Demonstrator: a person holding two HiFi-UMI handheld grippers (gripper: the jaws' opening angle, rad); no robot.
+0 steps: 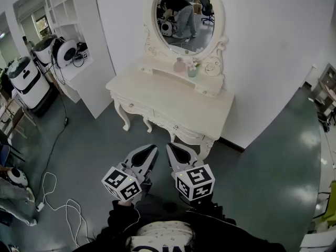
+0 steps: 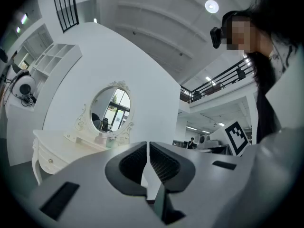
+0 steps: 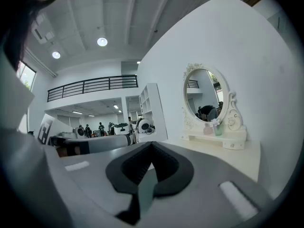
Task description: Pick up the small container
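Observation:
A cream dressing table with an oval mirror stands against the white wall. On its raised shelf under the mirror sit a small pink container and a pale green one. The right gripper view shows both, pink and green. They are tiny and faint in the left gripper view. My left gripper and right gripper are held side by side over the floor, well short of the table. Both are shut and empty, with their jaws together in each gripper view.
A white shelving unit with round white machines stands at the left. White cables trail over the dark floor. More furniture shows at the right edge. The person holding the grippers fills the bottom of the head view.

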